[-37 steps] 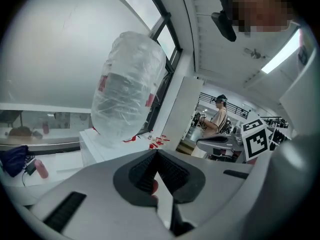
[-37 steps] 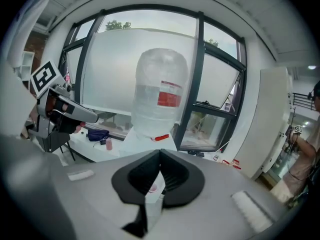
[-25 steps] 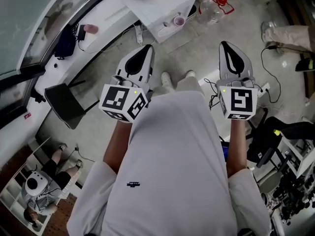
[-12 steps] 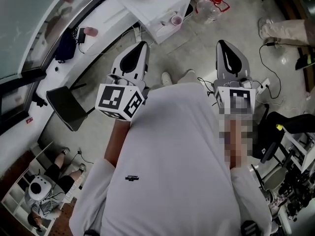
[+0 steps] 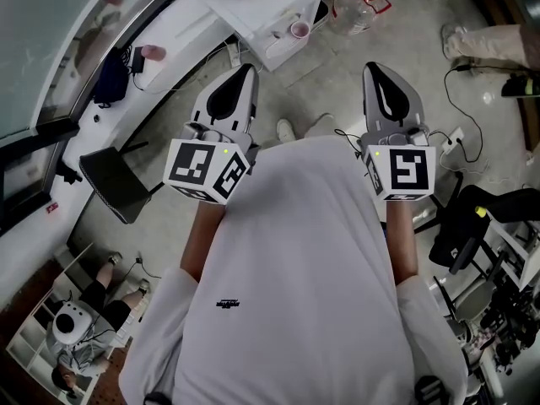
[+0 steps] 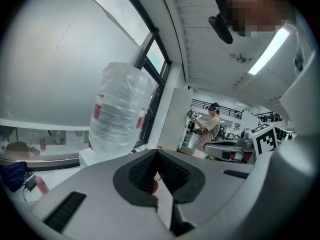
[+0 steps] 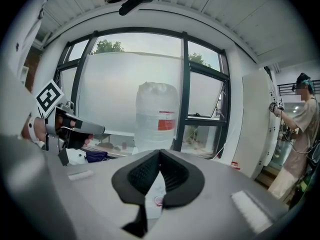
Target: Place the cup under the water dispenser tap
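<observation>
Water dispenser [image 5: 274, 5] half beyond the top edge, pink cup [image 5: 299, 29] tiny

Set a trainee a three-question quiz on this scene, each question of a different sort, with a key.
1. True or false: the right gripper holds the pink cup.
2. The pink cup stands: A) on the floor; B) on the white dispenser, ahead of the person; C) between the right gripper's jaws.
3. Fill in: the big clear bottle on top of the dispenser carries a ____ label.
Key: 1 false; 2 B; 3 red.
</observation>
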### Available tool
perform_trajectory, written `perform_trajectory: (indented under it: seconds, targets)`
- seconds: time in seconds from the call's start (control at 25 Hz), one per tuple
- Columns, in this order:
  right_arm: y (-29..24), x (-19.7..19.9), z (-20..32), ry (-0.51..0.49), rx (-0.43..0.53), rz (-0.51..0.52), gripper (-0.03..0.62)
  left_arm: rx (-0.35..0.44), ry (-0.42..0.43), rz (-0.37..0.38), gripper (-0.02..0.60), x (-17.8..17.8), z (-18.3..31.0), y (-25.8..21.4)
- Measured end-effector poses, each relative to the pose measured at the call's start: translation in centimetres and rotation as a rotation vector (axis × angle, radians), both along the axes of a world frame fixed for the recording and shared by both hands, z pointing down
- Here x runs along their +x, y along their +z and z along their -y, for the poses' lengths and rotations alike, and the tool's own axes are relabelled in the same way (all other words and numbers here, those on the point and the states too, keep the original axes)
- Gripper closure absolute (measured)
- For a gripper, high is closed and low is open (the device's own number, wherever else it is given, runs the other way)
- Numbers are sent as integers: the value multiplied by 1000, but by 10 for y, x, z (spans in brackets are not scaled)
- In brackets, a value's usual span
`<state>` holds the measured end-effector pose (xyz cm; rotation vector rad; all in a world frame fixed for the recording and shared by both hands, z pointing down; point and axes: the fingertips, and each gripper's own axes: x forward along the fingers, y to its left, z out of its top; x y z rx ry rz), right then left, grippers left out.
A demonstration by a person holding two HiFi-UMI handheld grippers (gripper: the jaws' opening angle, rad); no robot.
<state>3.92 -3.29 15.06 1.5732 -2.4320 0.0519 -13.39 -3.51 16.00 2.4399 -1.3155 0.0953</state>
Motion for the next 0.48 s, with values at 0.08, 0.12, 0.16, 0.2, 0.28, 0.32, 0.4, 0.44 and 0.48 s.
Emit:
perform_trajectory:
  seconds: [0.08,0.12,0.16,0.2,0.28,0.32,0.4,0.44,0.48]
  targets:
    - [0,-1,-2,-5,5,6,583,3,2,1,583,1,-2,0]
    - [0,-1,-3,-6,9,11,585,3,2,1,583,1,-3,0]
    - [0,-2,-5,-6,12,17,585,3,2,1,583,1,-4,0]
    - [1,-3,-6,-7,11,24,585,2,3,1,583,1,-5,0]
    - [2,-5,-8,-11,-3,35,585,-1,4,-1,583,0,-6,1]
    - [2,-6,-9,-14,-9,33,585,0,6,-2,583,0,-7,0]
    - [2,-8,-9,-16,-11,25,585,4,9,-5,583,1,-7,-3]
    - [1,-8,-9,-13,-12,25,585,5,10,-7,583,2,-8,-4]
    - [1,-8,-10,-12,-14,28,585,4,13,-8,583,4,-9,-4]
